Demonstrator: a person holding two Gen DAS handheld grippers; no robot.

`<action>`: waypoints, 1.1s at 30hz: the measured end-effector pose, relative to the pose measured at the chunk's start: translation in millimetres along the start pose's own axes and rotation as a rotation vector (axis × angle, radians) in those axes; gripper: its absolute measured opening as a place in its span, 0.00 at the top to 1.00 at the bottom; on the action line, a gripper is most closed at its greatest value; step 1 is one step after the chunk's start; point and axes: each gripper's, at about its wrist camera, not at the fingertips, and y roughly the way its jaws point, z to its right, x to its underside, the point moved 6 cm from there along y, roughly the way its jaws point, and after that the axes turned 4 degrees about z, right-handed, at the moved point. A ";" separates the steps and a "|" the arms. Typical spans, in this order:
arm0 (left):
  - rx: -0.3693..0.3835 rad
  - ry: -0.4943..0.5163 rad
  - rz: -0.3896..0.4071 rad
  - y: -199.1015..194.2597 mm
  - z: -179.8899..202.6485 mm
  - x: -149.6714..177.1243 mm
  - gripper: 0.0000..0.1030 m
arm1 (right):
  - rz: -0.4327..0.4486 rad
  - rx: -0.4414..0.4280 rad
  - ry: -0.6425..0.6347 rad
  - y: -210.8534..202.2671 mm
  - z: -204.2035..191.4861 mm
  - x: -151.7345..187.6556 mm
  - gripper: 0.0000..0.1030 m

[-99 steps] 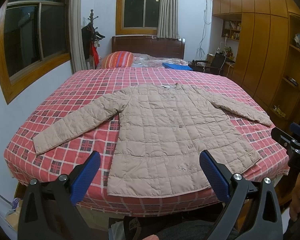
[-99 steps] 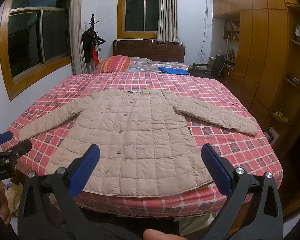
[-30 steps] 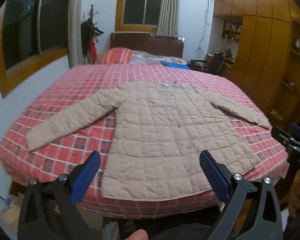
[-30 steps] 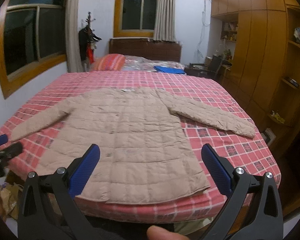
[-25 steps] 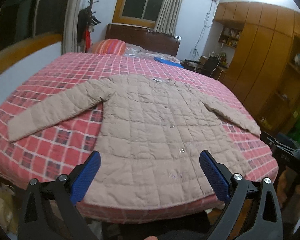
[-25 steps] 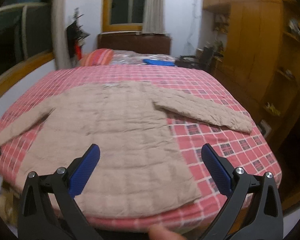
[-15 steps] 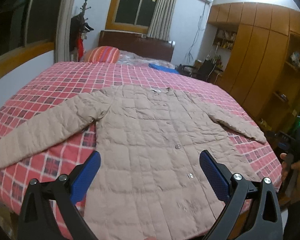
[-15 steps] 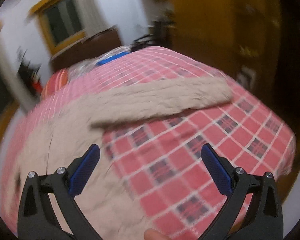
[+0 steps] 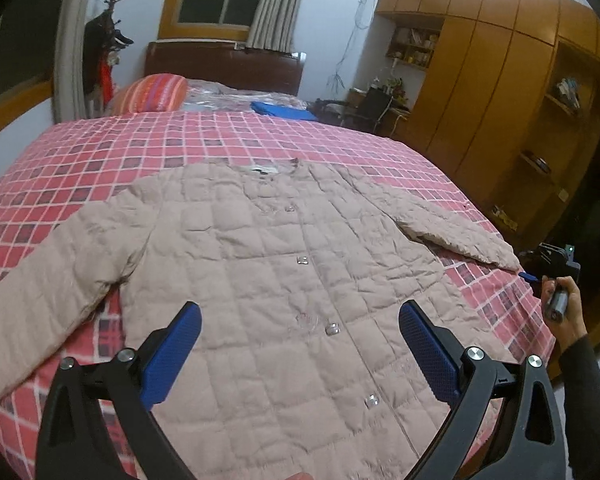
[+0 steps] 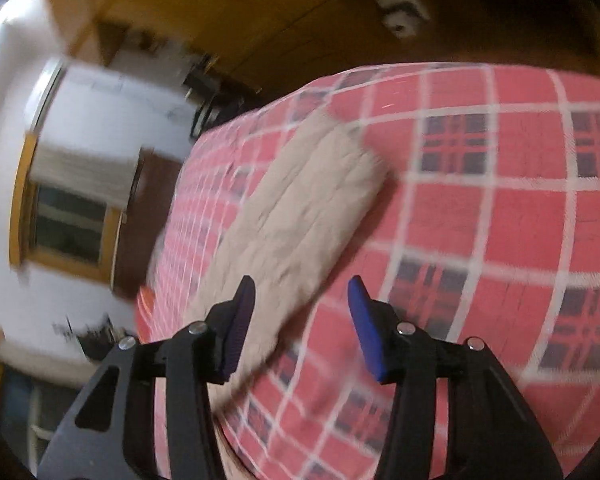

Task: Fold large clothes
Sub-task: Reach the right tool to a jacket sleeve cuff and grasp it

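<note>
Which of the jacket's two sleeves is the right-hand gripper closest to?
The sleeve near the wooden wardrobe; the right gripper hovers open over it, far from the other sleeve.

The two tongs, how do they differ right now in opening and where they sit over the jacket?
The left tongs gape wide, while the right tongs are open more narrowly. The left tongs hang over the jacket body near its buttons; the right tongs sit by the sleeve at the bed edge. The left view is sharp, the right blurred and tilted. Both have blue pads and hold nothing.
</note>
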 end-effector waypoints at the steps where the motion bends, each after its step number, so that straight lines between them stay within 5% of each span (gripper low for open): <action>1: 0.002 -0.003 -0.006 4.9 -2.0 -2.0 0.04 | 0.014 0.002 0.034 2.5 6.4 -6.3 0.53; 17: 0.012 -0.084 -0.087 49.5 -26.7 -13.1 0.04 | 0.060 0.036 0.052 53.6 1.5 -41.8 0.52; 24: 0.017 -0.139 -0.107 51.1 -41.8 -12.5 0.04 | 0.066 0.026 -0.011 58.5 -20.9 -55.6 0.79; 33: 0.001 -0.159 -0.095 34.2 -65.0 -16.2 0.04 | 0.116 -0.023 -0.177 32.2 -98.4 -59.6 0.87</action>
